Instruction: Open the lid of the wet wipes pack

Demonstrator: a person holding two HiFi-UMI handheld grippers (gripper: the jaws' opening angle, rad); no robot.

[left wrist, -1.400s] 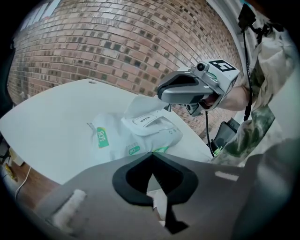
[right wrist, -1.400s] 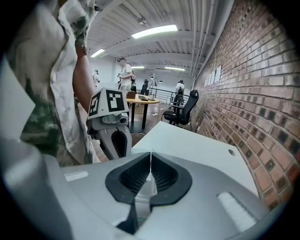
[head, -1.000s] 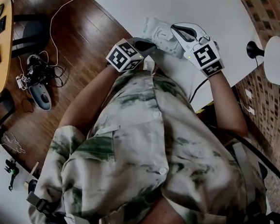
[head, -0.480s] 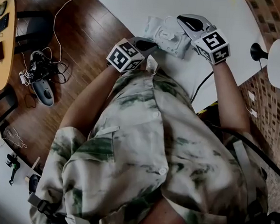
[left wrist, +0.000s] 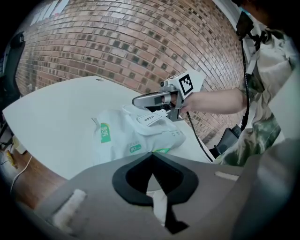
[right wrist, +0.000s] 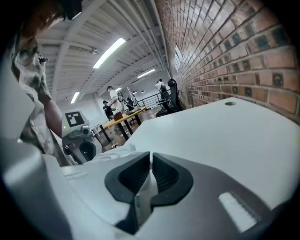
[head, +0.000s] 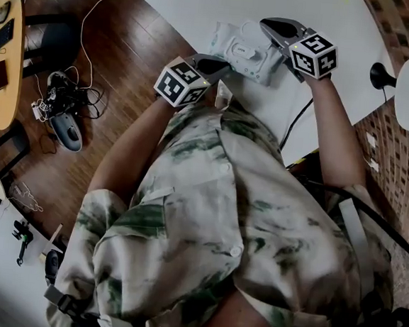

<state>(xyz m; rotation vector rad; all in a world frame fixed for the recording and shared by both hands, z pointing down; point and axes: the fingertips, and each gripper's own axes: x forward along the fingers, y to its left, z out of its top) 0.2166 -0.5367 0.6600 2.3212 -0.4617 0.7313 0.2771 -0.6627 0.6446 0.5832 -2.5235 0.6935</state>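
Soft, crinkled plastic wet wipes pack [left wrist: 117,140] with a smooth hard plastic lid [left wrist: 150,120]; matt white surface [left wrist: 56,108]; rough brick wall [left wrist: 117,42]; polished wooden floor [head: 127,67].

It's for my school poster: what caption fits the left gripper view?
Left gripper and right gripper both pinch the wet wipes pack on a white table.

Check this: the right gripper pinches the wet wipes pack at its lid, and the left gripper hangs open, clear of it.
Wrong about the left gripper: the left gripper view shows its jaws shut on the near edge of the wet wipes pack. Rest holds.
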